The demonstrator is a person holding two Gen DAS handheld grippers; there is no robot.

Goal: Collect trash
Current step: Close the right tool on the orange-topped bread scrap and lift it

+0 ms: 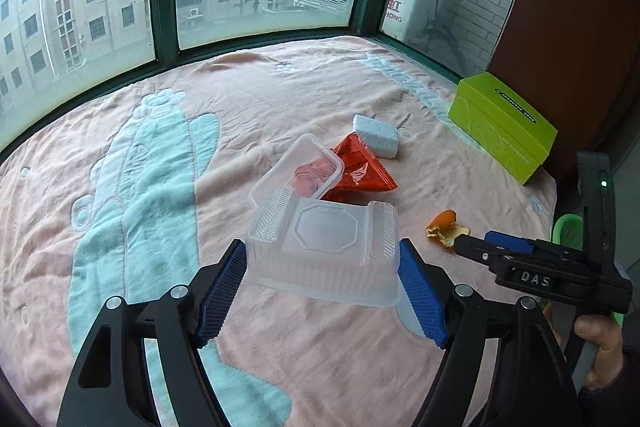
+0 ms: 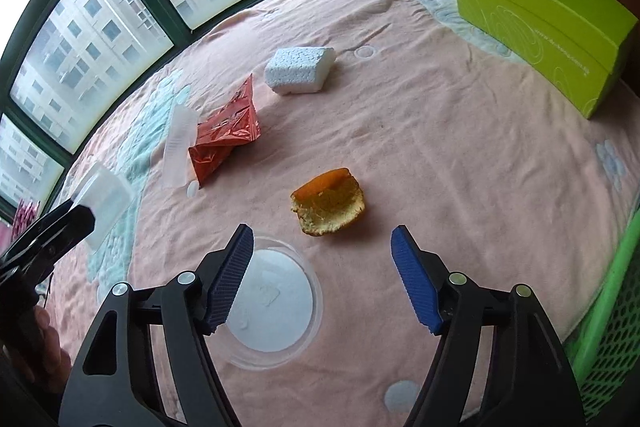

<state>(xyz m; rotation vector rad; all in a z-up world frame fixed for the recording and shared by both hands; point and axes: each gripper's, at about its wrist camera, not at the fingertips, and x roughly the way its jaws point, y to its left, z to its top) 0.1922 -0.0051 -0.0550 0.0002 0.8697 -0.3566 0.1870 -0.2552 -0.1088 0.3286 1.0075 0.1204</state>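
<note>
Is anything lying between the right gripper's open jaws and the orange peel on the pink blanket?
Nothing visible blocks it. The orange peel lies just ahead of the right gripper, whose jaws stand open and empty, with bare blanket between them. The clear round lid sits below its left jaw, off the path.

Pink blanket [image 2: 440,131], bearing foam block [image 2: 299,70], red wrapper [image 2: 224,135], orange peel [image 2: 328,205], green box [image 2: 540,23], seemingly round lid [image 2: 272,303]

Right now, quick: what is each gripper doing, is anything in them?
Left gripper: closed on the clear plastic container, lifted off the blanket.
Right gripper: open and holding nothing, with the orange peel just ahead of its fingers.
</note>
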